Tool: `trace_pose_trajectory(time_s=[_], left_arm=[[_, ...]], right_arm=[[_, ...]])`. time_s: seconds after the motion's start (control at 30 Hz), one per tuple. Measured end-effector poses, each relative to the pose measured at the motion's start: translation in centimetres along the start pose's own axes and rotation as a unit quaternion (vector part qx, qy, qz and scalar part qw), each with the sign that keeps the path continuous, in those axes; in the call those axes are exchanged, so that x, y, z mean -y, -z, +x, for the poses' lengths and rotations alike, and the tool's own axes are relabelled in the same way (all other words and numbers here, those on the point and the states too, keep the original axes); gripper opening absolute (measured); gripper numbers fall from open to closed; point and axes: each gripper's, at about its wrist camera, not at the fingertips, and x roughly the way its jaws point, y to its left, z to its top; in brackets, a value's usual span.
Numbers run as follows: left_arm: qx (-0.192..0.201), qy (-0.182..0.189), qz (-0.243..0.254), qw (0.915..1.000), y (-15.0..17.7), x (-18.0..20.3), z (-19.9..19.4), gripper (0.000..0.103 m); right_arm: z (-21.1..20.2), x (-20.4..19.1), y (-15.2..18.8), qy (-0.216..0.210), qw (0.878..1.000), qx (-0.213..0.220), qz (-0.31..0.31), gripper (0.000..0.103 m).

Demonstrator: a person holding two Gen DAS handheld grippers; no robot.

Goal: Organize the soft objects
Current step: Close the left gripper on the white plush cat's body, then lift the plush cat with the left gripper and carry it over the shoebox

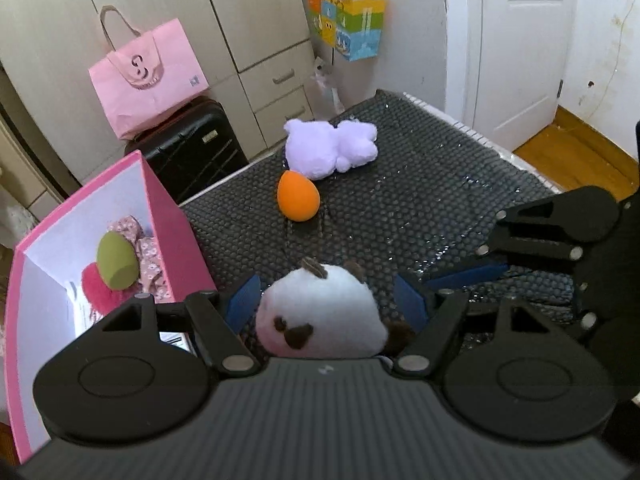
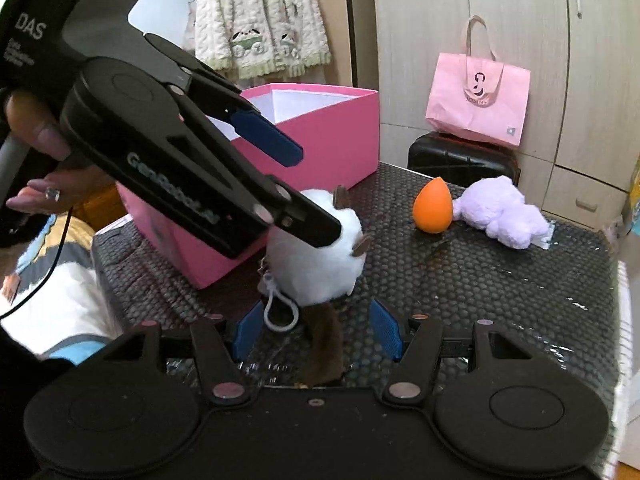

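Note:
A white plush toy with brown ears (image 1: 320,316) (image 2: 316,252) sits on the black bumpy mat (image 1: 420,200) (image 2: 480,272). My left gripper (image 1: 326,300) is open, its blue fingers either side of the toy. My right gripper (image 2: 316,332) is open just behind the toy, over its brown tail (image 2: 324,352). An orange egg sponge (image 1: 298,196) (image 2: 433,205) and a lilac plush (image 1: 332,148) (image 2: 506,212) lie further back. The pink box (image 1: 168,208) (image 2: 320,136) at the mat's left holds a green egg sponge (image 1: 117,261), a red soft item and floral cloth.
A black suitcase (image 1: 188,148) (image 2: 460,160) with a pink paper bag (image 1: 144,76) (image 2: 478,104) stands behind the mat, before beige wardrobes. A colourful gift bag (image 1: 348,24) hangs on the wall. A white door (image 1: 524,40) is at right.

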Motion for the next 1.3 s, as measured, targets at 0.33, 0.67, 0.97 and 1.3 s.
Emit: trace_pose_trajectory(time_s=[0.33, 0.67, 0.97, 1.3], left_arm=[[-0.027, 0.015, 0.014, 0.9994, -0.3, -0.4, 1.8, 0.062], [-0.025, 0.018, 0.019, 0.9993, -0.1, -0.7, 2.1, 0.054], [-0.008, 0.009, 0.024, 0.9996, 0.5, -0.3, 1.9, 0.053], [0.005, 0.014, 0.014, 0.9998, 1.1, 0.0, 1.1, 0.053]], right_arm=[[4.2, -0.5, -0.3, 0.011, 1.000, -0.011, -0.005, 0.068], [5.4, 0.4, -1.0, -0.012, 0.999, 0.000, 0.031, 0.070], [6.3, 1.8, -1.1, -0.040, 0.995, 0.001, 0.087, 0.062], [4.8, 1.3, -0.2, -0.039, 0.993, 0.018, 0.111, 0.059]])
